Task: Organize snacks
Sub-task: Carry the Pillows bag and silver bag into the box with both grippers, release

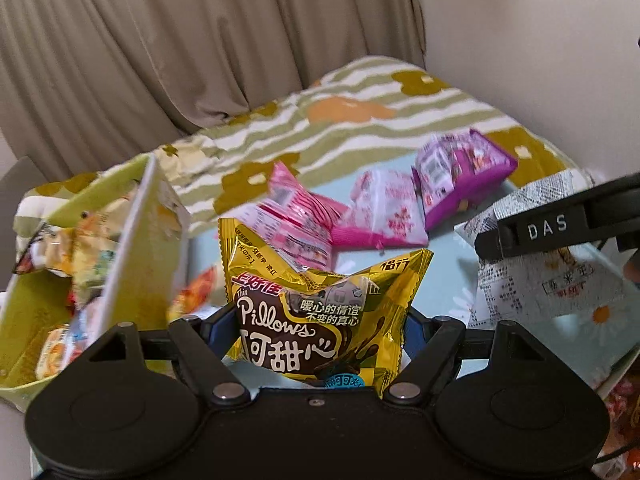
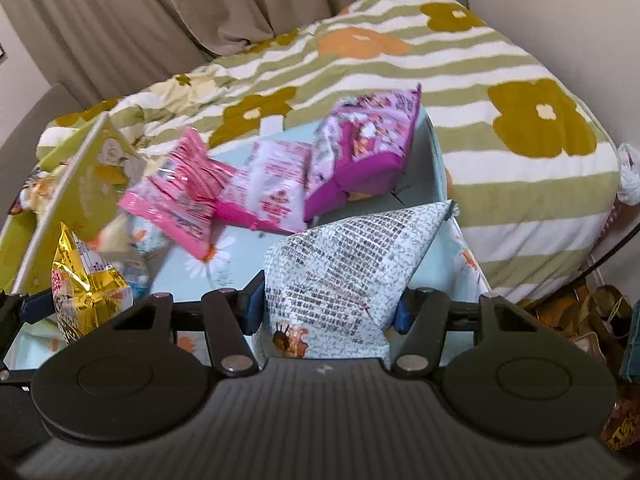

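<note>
your left gripper point(image 1: 316, 320) points forward and down, its blue pads pressed on both sides of a gold packet point(image 1: 320, 312), which sits gripped between the fingers, held up off the table. your right gripper point(image 2: 328, 308) tilts down the same way and is closed on a white printed packet point(image 2: 344, 280), one pad at each side of it. in the left wrist view the right gripper's black finger reaches in from the right edge. in the right wrist view the left gripper shows at the near left edge with the gold packet in it. the two grippers sit side by side, near each other.
</note>
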A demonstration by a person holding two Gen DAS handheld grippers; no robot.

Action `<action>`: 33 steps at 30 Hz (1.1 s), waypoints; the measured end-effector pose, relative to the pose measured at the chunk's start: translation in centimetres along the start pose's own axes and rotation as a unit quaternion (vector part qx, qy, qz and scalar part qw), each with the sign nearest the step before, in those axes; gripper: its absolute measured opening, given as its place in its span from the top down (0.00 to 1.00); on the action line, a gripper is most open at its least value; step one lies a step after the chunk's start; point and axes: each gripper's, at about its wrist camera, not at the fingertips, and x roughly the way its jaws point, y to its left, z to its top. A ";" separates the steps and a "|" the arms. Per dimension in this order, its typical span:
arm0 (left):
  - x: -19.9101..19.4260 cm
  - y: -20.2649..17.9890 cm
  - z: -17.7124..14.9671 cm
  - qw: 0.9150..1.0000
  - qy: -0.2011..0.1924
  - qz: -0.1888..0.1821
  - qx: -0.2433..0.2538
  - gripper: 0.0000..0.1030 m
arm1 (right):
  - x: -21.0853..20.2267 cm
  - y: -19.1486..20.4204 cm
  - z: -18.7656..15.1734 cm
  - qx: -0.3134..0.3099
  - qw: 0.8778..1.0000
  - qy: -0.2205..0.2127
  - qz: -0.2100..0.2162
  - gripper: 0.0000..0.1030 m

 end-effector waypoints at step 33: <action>-7.8 26.2 0.7 0.991 -0.072 0.083 -0.079 0.20 | -4.1 26.7 6.2 -0.102 0.979 -0.092 0.150 0.29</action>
